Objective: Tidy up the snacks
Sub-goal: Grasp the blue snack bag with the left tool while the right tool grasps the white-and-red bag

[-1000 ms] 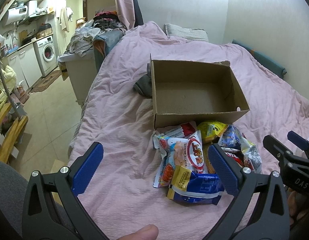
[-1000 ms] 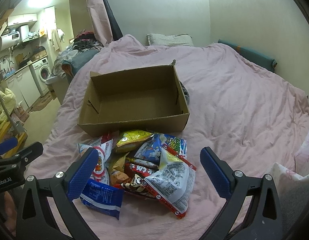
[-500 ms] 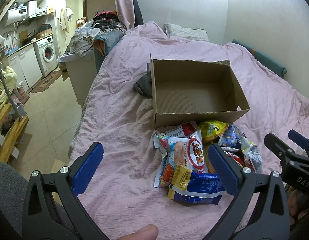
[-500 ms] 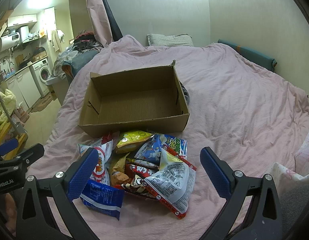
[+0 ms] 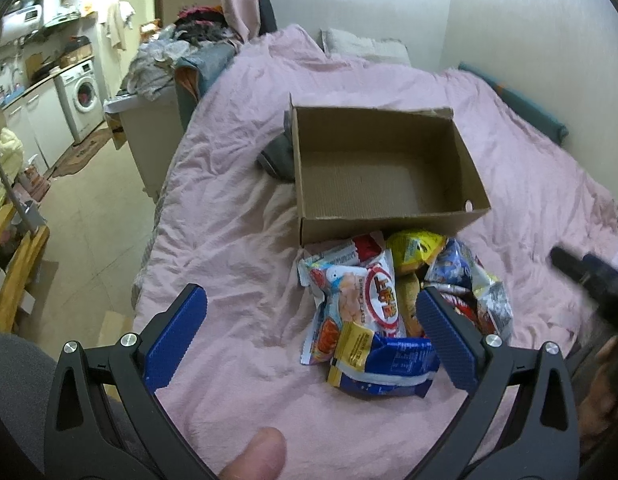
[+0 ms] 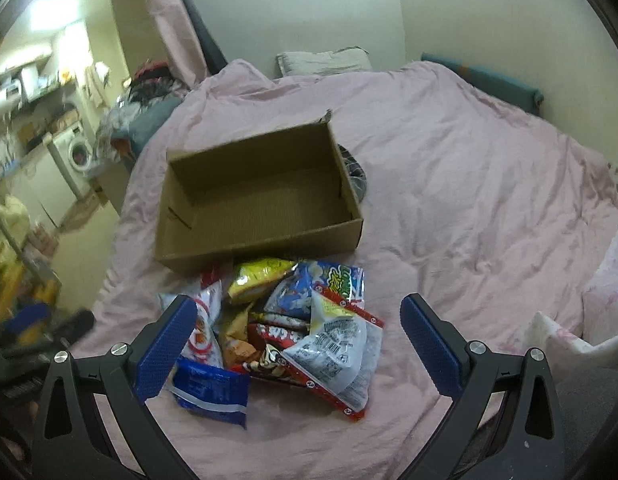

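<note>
Both the left gripper (image 5: 311, 334) and right gripper (image 6: 299, 344) gaped empty; snack bags (image 6: 337, 340) looked light, crinkly, best pinched at sealed edges

Snack pile (image 6: 281, 320) before box (image 6: 253, 236)

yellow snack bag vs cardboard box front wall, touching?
Cannot tell. In the right wrist view the yellow snack bag reaches the cardboard box front wall's base with no visible gap, but contact isn't plain.
</note>
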Motion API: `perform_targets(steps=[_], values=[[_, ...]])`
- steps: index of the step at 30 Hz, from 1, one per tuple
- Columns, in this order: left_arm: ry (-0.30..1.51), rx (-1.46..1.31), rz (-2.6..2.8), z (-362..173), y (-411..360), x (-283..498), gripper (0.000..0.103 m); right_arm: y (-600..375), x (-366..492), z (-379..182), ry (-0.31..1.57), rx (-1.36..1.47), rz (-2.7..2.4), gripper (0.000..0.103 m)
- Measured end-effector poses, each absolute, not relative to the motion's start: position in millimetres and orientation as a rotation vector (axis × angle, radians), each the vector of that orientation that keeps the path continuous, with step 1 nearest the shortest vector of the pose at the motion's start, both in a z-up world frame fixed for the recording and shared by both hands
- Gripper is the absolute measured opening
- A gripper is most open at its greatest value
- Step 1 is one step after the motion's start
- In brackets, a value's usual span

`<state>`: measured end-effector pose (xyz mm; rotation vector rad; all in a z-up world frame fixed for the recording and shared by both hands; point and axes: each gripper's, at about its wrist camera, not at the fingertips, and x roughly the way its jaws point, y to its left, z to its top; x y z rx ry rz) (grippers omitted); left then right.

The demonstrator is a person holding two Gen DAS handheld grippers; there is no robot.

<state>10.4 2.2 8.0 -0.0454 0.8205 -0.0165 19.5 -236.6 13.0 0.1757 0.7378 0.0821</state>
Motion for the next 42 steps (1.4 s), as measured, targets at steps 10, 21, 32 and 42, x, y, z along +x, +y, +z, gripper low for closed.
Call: perform_targets(steps=[10, 21, 32, 42], values=[[1.166, 0.024, -0.166, -50, -26, 37, 0.103, -295, 79, 3, 0.914, 0.275, 0.115, 0.103], [1.300, 0.058, -0.230, -121, -80, 52, 0.103, -314, 102, -60, 1.030, 0.360, 0.178, 0.103], [1.349, 0.112, -0.154, -141, -107, 64, 0.101, -335, 118, -123, 1.333, 0.650, 0.234, 0.103], [1.350, 0.090, -0.119, -125, -96, 48, 0.063, -307, 110, -147, 1.411, 0.622, 0.294, 0.084]])
